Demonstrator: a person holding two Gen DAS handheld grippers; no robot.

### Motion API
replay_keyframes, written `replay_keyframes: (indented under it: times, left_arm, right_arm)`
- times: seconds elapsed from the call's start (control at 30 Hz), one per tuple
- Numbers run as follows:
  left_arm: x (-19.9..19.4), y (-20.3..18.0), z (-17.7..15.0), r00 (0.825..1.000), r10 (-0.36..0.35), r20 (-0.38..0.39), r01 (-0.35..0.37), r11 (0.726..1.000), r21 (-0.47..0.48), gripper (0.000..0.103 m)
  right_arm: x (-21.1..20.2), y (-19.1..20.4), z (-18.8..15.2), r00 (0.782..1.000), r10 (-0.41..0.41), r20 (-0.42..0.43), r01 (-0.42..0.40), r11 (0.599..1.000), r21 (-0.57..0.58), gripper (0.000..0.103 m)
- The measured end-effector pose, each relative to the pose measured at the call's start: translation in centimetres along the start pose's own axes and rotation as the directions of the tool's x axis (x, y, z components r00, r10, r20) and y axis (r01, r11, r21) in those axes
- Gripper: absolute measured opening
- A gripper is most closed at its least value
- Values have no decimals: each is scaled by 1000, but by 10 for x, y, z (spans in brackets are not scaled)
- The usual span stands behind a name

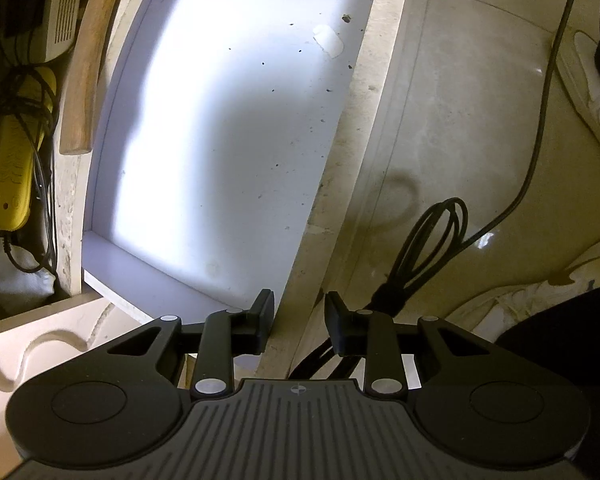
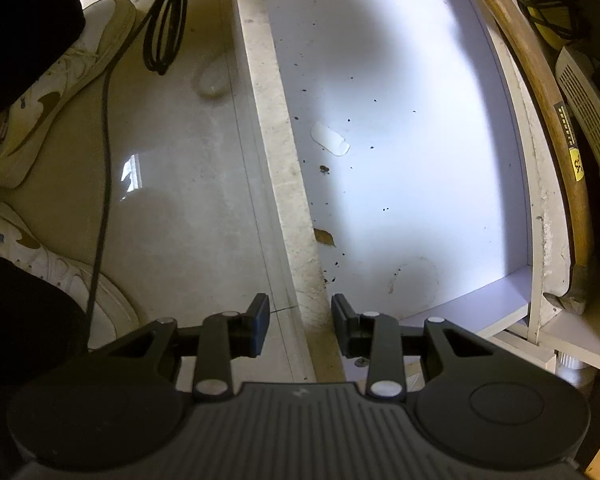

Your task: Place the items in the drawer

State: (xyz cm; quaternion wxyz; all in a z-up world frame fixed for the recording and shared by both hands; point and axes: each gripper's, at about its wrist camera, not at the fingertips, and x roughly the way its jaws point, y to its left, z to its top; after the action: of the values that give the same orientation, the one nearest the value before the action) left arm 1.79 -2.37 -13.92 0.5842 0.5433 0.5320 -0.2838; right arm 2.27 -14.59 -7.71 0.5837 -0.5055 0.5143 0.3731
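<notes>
We see the left gripper (image 1: 299, 322) and right gripper (image 2: 300, 322) both closed to their narrowest and empty, straddling the open drawer (image 2: 420, 140) front edge, while the bundled cable (image 1: 428, 248) lies on the floor at the left gripper's one o'clock, nearer it

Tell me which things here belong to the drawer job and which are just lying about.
Job: open white drawer, left gripper, right gripper.

Lying about: wooden-handled hammer, yellow device, coiled black cable, white sneakers, dead leaf.
</notes>
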Motion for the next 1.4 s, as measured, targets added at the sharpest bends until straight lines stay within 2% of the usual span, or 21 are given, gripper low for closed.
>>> replay_keyframes:
  times: [0.07,0.1,0.13,0.17,0.2,0.47,0.6,0.9,1.07,1.3,1.4]
  left_arm:
    - [-1,-1,0,1000,3,10,-3,1000,2,28]
    - [-4,-2,0,1000,10,22,-10,1000,1,32]
    - [-6,-3,1,999,17,35,-17,1000,-1,40]
    - [-8,-4,3,998,37,48,-37,999,-3,78]
    - [-10,-4,3,996,62,64,-62,998,-4,101]
    - [6,-5,4,997,58,59,-58,998,-8,103]
    - [14,0,2,998,31,52,-29,999,-40,103]
    - [23,10,1,999,13,46,-6,988,-153,103]
    - [23,19,2,999,6,42,5,963,-270,103]
    - [10,34,8,999,-32,7,32,911,-410,103]
    - [7,35,8,998,-54,-18,39,880,-474,103]
  right_arm:
    - [1,-1,-1,1000,-1,2,1,1000,-1,40]
    - [2,-1,-1,1000,0,4,0,1000,-1,41]
    - [3,-1,-1,1000,-15,9,15,1000,14,54]
    - [5,-2,-1,999,-34,14,33,999,32,96]
    - [9,-1,0,999,-42,15,41,999,35,101]
    - [43,3,4,998,-67,18,66,997,29,103]
    - [58,3,8,998,-66,17,65,997,53,103]
    - [84,-8,16,999,-29,34,22,982,188,103]
    - [93,-19,18,998,15,62,-33,950,310,103]
    - [102,-35,19,995,24,96,-66,878,475,103]
    - [107,-40,19,994,39,106,-90,846,526,103]
